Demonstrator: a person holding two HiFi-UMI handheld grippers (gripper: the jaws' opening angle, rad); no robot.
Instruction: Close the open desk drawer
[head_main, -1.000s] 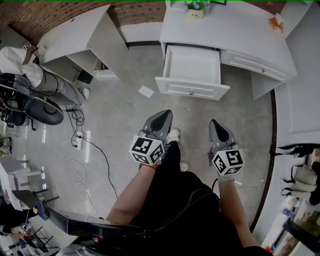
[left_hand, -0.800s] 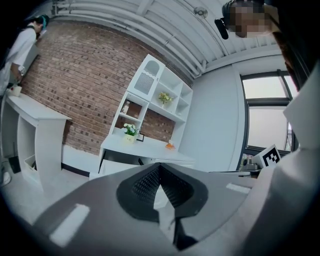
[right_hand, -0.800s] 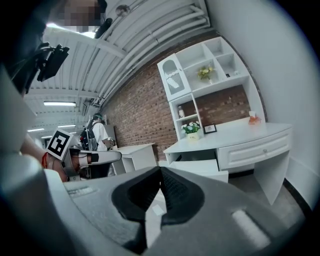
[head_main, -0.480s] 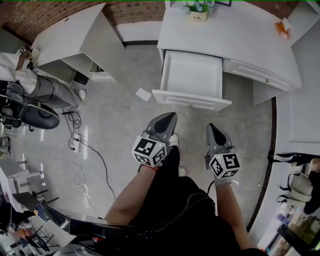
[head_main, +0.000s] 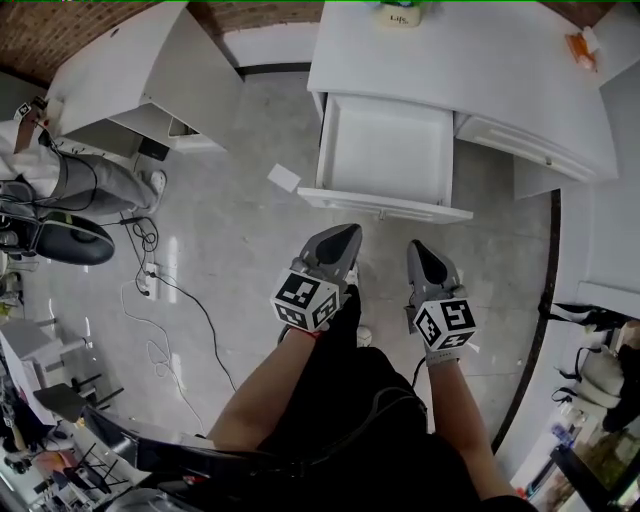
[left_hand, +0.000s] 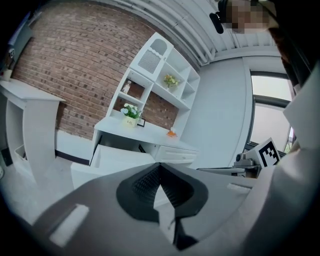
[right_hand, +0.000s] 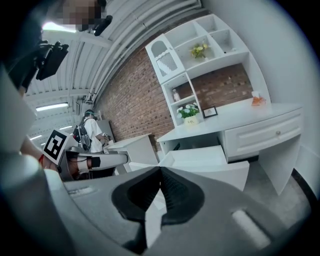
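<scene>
A white desk (head_main: 480, 60) stands at the top of the head view with its left drawer (head_main: 388, 150) pulled wide open and nothing visible inside. The drawer front (head_main: 385, 206) carries a small knob. My left gripper (head_main: 345, 237) is shut and empty, its tip just short of the drawer front. My right gripper (head_main: 417, 250) is shut and empty beside it. In the left gripper view the open drawer (left_hand: 117, 159) shows beyond the closed left gripper (left_hand: 160, 167). The right gripper view shows the drawer (right_hand: 205, 159) past the closed right gripper (right_hand: 161, 171).
A second, closed drawer (head_main: 535, 145) sits to the right on the desk. A potted plant (head_main: 400, 12) stands on the desktop. A white paper (head_main: 284, 178) lies on the floor left of the drawer. Another white desk (head_main: 130, 80), a person (head_main: 70, 180) and cables (head_main: 165, 290) are at left.
I have stepped closer to the desk: the open drawer has grown larger and sits nearer both grippers. Both grippers stay shut and side by side.
</scene>
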